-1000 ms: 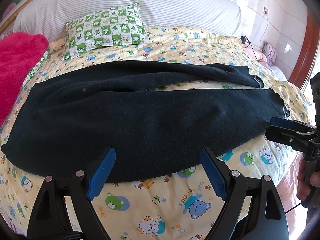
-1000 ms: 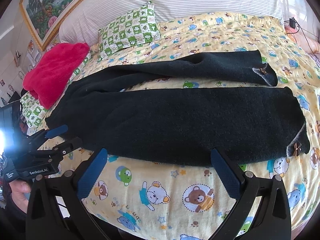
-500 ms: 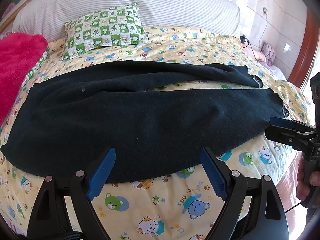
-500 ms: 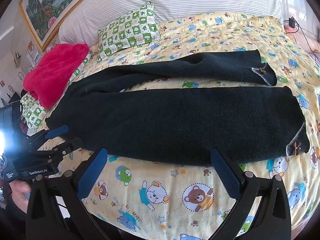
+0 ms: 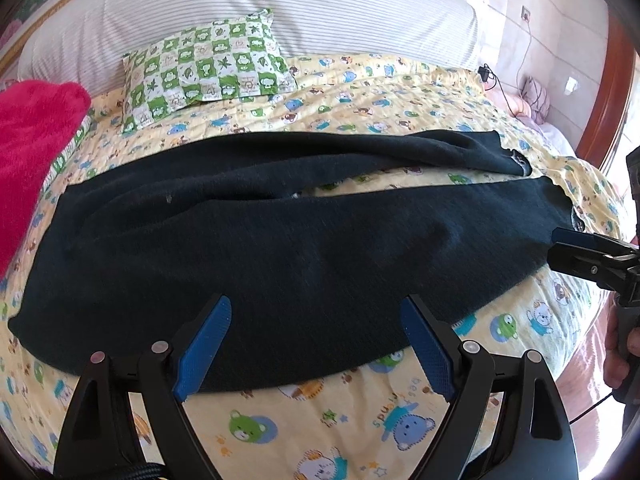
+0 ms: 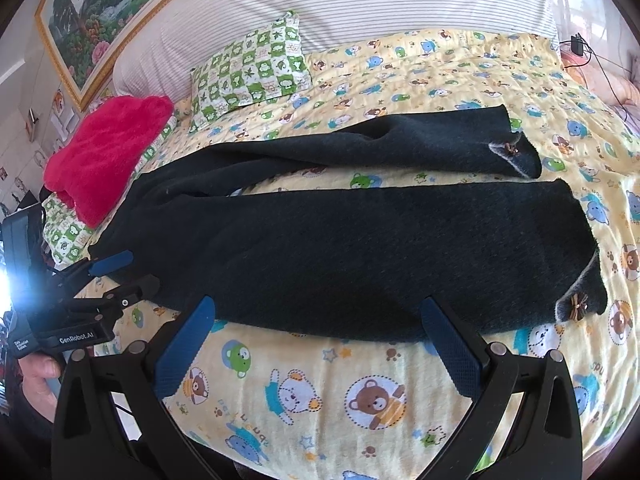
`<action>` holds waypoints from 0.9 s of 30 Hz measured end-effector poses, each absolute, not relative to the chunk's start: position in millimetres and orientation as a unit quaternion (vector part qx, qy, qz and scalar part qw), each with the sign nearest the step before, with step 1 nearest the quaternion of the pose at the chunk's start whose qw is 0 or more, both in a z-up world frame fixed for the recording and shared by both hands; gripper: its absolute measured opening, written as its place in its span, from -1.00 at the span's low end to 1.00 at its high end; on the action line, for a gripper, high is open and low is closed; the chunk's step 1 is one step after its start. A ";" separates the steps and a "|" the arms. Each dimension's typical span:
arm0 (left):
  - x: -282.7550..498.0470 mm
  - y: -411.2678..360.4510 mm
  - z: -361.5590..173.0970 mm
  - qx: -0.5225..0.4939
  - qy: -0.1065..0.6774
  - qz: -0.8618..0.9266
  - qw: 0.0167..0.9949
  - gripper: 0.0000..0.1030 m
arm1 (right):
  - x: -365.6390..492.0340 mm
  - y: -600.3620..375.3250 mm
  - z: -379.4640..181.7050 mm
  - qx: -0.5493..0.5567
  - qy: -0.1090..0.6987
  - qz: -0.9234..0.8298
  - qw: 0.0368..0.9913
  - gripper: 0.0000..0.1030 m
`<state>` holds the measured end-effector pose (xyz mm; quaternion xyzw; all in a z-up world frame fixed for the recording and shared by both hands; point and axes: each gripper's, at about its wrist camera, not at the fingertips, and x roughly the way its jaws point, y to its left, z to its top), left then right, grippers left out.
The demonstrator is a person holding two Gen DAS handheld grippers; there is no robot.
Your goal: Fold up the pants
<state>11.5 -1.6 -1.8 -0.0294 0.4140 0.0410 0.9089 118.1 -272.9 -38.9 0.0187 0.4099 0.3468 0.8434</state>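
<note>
Dark navy pants (image 5: 280,240) lie flat across the bed, waist at the left, two legs running right; they also show in the right wrist view (image 6: 360,256). Each cuff carries a small bow (image 6: 574,306). My left gripper (image 5: 316,344) is open and empty, hovering over the near edge of the pants by the waist half. My right gripper (image 6: 320,344) is open and empty over the near leg's front edge. Each gripper shows in the other's view, the right (image 5: 576,250) near the cuffs, the left (image 6: 120,276) near the waist.
The bed has a yellow cartoon-bear sheet (image 6: 320,392). A green checked pillow (image 5: 204,68) and a striped headboard cushion (image 5: 320,8) lie behind the pants. A red fluffy blanket (image 6: 104,152) sits at the left. A charger and cable (image 5: 486,74) lie at the far right.
Both grippers have edged slightly closer to the pants. The pants have not moved and both grippers stay open.
</note>
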 end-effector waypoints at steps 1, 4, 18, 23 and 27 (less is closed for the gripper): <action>13.6 0.1 -0.6 -0.026 0.413 0.041 0.909 0.70 | 119.2 -273.7 -38.9 0.019 0.410 0.346 0.844 1.00; 21.0 4.2 2.7 -0.013 0.412 0.042 0.910 0.70 | 123.3 -275.7 -38.1 0.018 0.409 0.342 0.846 1.00; 65.1 18.6 19.4 0.041 0.407 0.029 0.912 0.70 | 158.6 -282.8 -24.3 0.000 0.395 0.326 0.859 1.00; 86.5 21.2 24.2 0.066 0.409 0.025 0.910 0.70 | 178.9 -284.1 -18.5 -0.013 0.389 0.319 0.864 1.00; 107.7 26.2 27.9 0.081 0.414 0.019 0.906 0.70 | 197.0 -285.0 -13.5 -0.030 0.385 0.311 0.868 1.00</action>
